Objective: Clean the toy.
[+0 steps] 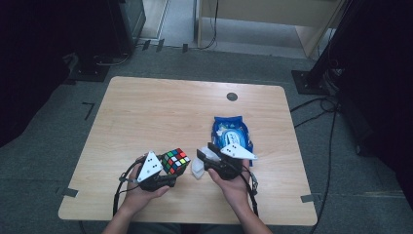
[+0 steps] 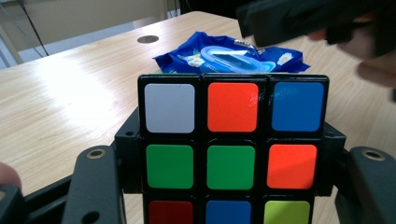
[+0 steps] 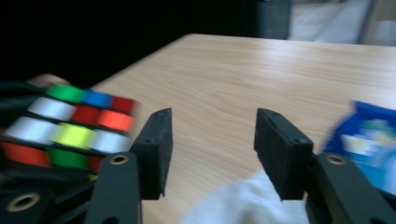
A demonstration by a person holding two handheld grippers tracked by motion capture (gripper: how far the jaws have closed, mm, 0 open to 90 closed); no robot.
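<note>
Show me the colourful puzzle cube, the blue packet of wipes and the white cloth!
Colourful puzzle cube [image 2: 231, 149], left gripper view, on its green centre square.
Blue plastic packet of wipes [image 1: 233, 132], high view, on its pale lid.
White cloth [image 3: 243, 205], right gripper view, on the fold between the jaws.

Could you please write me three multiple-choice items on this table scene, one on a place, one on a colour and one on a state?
1. Where does the blue wipes pack lie?
A. On the table, beyond the right gripper
B. On the floor
C. Between the left gripper's jaws

2. What colour is the centre sticker on the puzzle cube face seen in the left gripper view?
A. Yellow
B. Green
C. White

3. How do the right gripper's jaws stand?
A. Shut on the cube
B. Shut on the pack
C. Open, nothing clamped

Answers: 1 A, the high view shows it there. 2 B, the middle square is green. 3 C, the right gripper view shows a gap between its jaws.
</note>
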